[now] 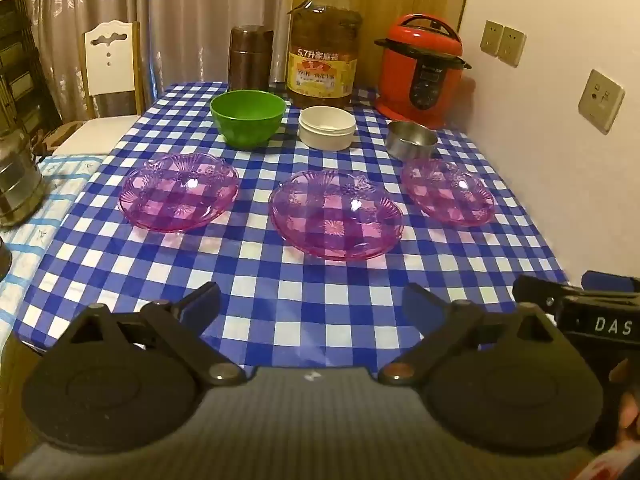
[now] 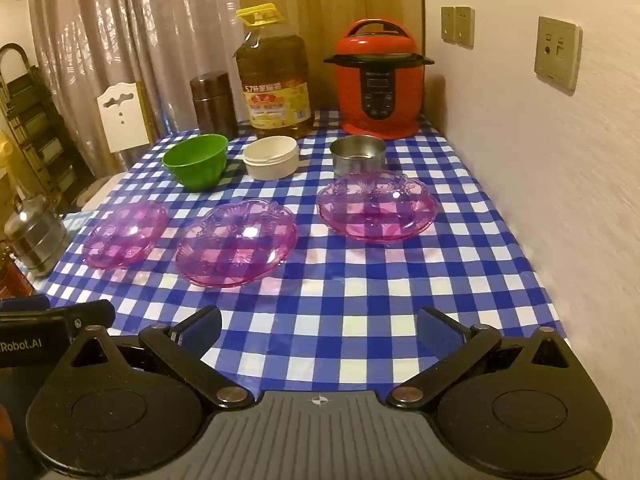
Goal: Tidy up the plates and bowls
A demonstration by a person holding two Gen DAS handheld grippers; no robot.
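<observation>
Three clear purple plates lie in a row on the blue-checked tablecloth: a left plate (image 1: pixel 179 192) (image 2: pixel 126 234), a middle plate (image 1: pixel 336 214) (image 2: pixel 236 242) and a right plate (image 1: pixel 448 192) (image 2: pixel 376 208). Behind them stand a green bowl (image 1: pixel 248 117) (image 2: pixel 197 162), a white bowl (image 1: pixel 327 127) (image 2: pixel 272 157) and a small steel bowl (image 1: pixel 411 139) (image 2: pixel 358 156). My left gripper (image 1: pixel 312 304) hangs open over the near edge of the table, nothing between its fingers. My right gripper (image 2: pixel 320 328) is open too and empty, beside the left one; its body (image 1: pixel 592 312) shows at the right of the left wrist view.
At the back stand a brown flask (image 1: pixel 250 58), a big oil bottle (image 1: pixel 324 48) and a red pressure cooker (image 1: pixel 422 72). A wall (image 2: pixel 540 200) runs along the table's right side. A steel tiffin tin (image 1: pixel 18 184) and a white chair (image 1: pixel 110 64) are at the left.
</observation>
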